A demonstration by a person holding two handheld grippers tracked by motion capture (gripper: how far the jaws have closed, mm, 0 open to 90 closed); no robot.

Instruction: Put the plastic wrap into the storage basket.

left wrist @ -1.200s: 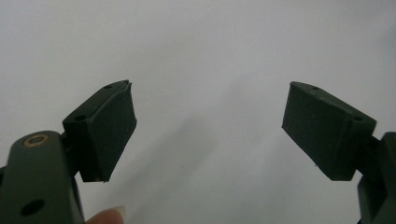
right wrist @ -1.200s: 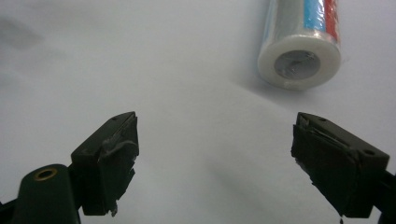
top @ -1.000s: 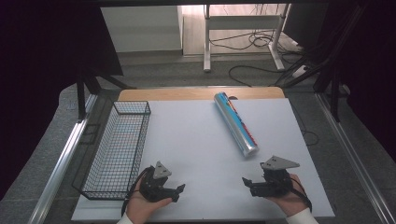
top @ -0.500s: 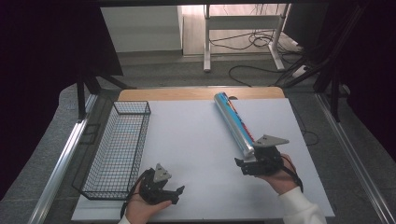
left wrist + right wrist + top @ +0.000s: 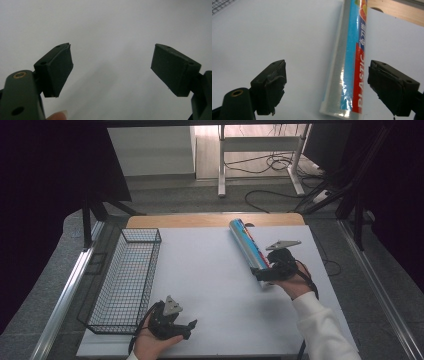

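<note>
Box of plastic wrap [image 5: 248,248] — long, narrow, silver with a blue and red printed side — lies flat on the white table sheet [image 5: 210,285], right of centre, its long axis running roughly 11 to 5 o'clock in the high view, far end near the wooden table edge [image 5: 215,220]. In the right gripper view, "PLASTIC" reads in white on the red band; above it are a few white characters on blue that I can't make out, and a bit of fruit artwork sits at the top. The right gripper [image 5: 266,274] sits at the box's near end, at about 5 o'clock from its middle. Its jaws have just been widening a touch and stand apart, with the near end of the box [image 5: 348,75] lying in the gap between them, closer to the right-hand pad, neither pad pressing on it. My read: the hand is lining up to straddle the narrow width at the end, since that is the only dimension these jaws can span. Nothing is gripped yet. The left gripper [image 5: 176,326] rests low near the front edge at about 7 o'clock from the box, well apart from it, jaws spread with only bare white sheet between them [image 5: 110,70] — parked, probably waiting to support the other end or stay clear. A wire basket [image 5: 126,280] stands along the left side of the sheet at 9 o'clock from the box, nothing visible in it — a likely drop-off, though that's a guess.
</note>
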